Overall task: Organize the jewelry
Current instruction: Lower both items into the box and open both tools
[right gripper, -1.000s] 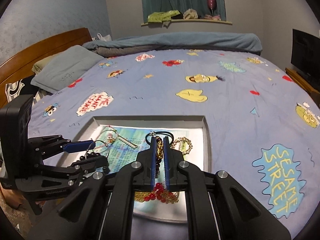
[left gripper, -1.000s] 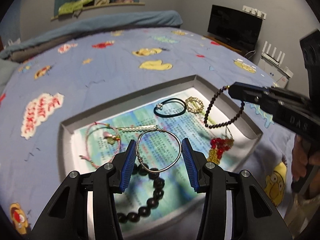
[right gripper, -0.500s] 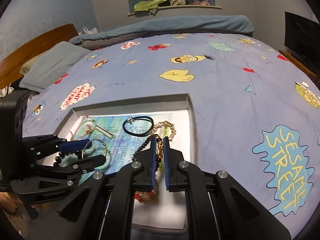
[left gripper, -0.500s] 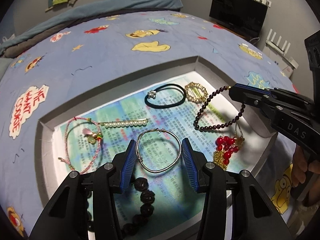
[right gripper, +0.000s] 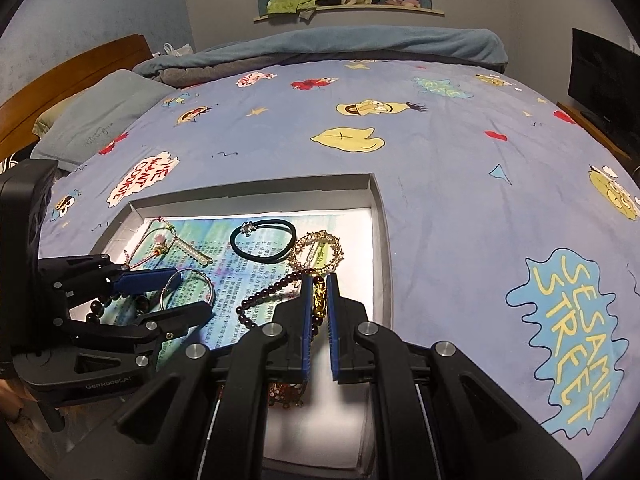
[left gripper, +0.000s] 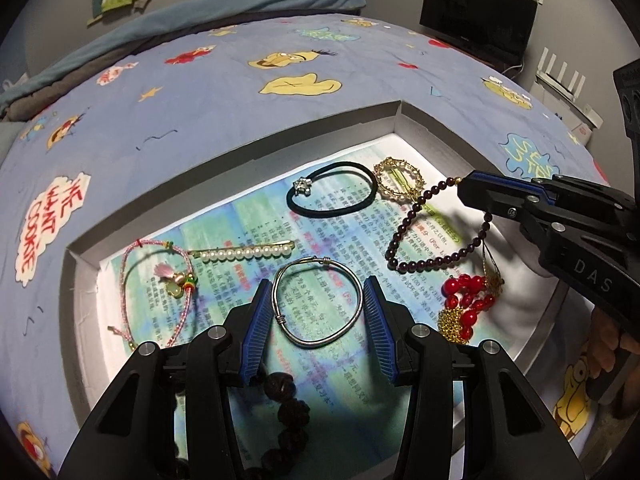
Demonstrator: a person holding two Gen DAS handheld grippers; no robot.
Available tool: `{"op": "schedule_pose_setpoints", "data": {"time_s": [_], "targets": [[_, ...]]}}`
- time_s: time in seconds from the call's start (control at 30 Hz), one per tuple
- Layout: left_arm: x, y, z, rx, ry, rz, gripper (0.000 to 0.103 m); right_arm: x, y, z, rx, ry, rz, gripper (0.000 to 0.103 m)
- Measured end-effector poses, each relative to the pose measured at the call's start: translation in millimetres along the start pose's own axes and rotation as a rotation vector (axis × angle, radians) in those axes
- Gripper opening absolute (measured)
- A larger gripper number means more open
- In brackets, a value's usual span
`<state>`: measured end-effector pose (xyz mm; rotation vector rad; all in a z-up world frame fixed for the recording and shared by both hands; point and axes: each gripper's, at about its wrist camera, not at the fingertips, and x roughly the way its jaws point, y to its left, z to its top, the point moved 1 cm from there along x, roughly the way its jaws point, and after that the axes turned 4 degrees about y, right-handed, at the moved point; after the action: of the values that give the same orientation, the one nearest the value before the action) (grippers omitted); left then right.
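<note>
A grey tray (left gripper: 240, 152) lined with printed paper lies on the bed. My left gripper (left gripper: 318, 312) is open, its fingers on either side of a silver bangle (left gripper: 318, 306) lying flat in the tray. My right gripper (right gripper: 320, 300) is shut on the gold charm of a dark garnet bead bracelet (left gripper: 432, 232), whose lower loop rests on the paper. It also shows in the right wrist view (right gripper: 264, 296). A black hair tie (left gripper: 332, 194), a gold ring brooch (left gripper: 398, 180), a pearl hairpin (left gripper: 244, 254), a pink cord bracelet (left gripper: 156, 280) and a red-and-gold bead piece (left gripper: 464, 304) lie in the tray.
A large dark bead bracelet (left gripper: 288, 404) lies under my left gripper at the tray's near edge. The tray sits on a blue cartoon bedspread (right gripper: 460, 160). A TV (left gripper: 478, 28) stands at the far right. A pillow (right gripper: 96, 124) and wooden headboard are at the left.
Both grippers have lowered toward the tray. The garnet bracelet has come down with my right gripper, and its lower loop now rests on the paper. The silver bangle stays between my left fingers.
</note>
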<state>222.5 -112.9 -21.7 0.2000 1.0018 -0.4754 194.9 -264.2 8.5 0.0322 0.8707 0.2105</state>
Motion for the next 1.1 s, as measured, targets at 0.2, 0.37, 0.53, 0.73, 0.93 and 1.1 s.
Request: {"op": "schedule_pose_setpoints", "data": {"time_s": [0.2,0.37,0.53,0.73,0.93,1.1], "targets": [[2,-1,1,0.008,0.002,0.011,0.048,4,-2,0,0.006,0.007,-0.007,0.007],[2,0,1,0.003,0.001,0.013,0.048,7,-1,2,0.004,0.009,-0.017,0.007],[1,0,0,0.001,-0.006,0.011,0.048,8,3,0,-0.020,0.011,-0.029,0.007],[0,2,-1,-0.012,-0.012,0.006,0.049,9,6,-1,-0.032,0.011,-0.039,0.007],[-9,0,-2,0.000,-0.031,0.010,0.053,-1,3,1,-0.027,-0.013,-0.036,0.008],[-28,2,-3,-0.002,-0.079,0.028,0.061,-17,-1,3,-0.012,-0.039,-0.038,0.016]]}}
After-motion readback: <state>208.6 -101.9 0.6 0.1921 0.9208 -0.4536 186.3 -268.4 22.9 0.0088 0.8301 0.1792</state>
